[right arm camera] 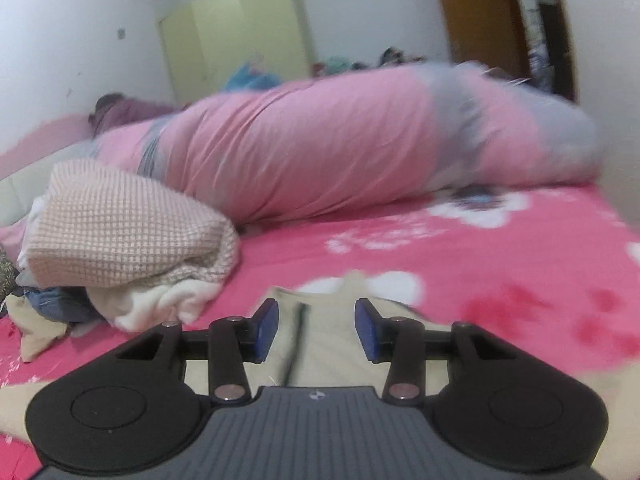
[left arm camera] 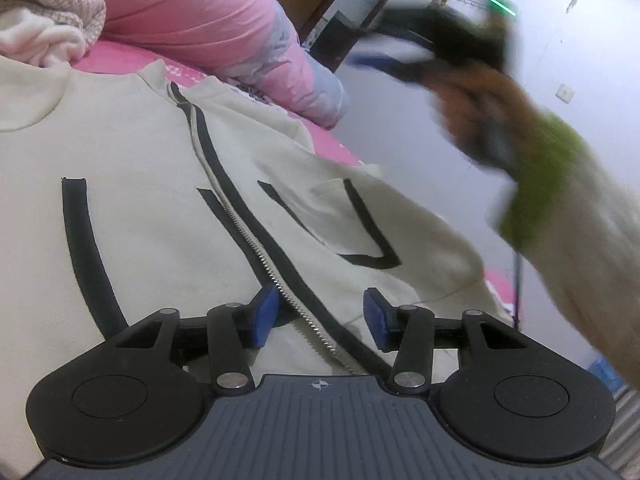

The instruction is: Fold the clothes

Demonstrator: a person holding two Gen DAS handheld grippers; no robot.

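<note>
Left wrist view: both grippers parted, nothing gripped; jacket [left arm camera: 168,184] flat on bed [right arm camera: 500,248].
Left gripper [left arm camera: 320,316] straddles the zip [left arm camera: 256,240]; right gripper [right arm camera: 316,326], blurred, hangs above the collar. Risk: closing pads snag zip teeth or bunch both layers, skewing the fold.

I looked all over, but I found no words, numbers or labels that I could read on anything in front of me.
</note>
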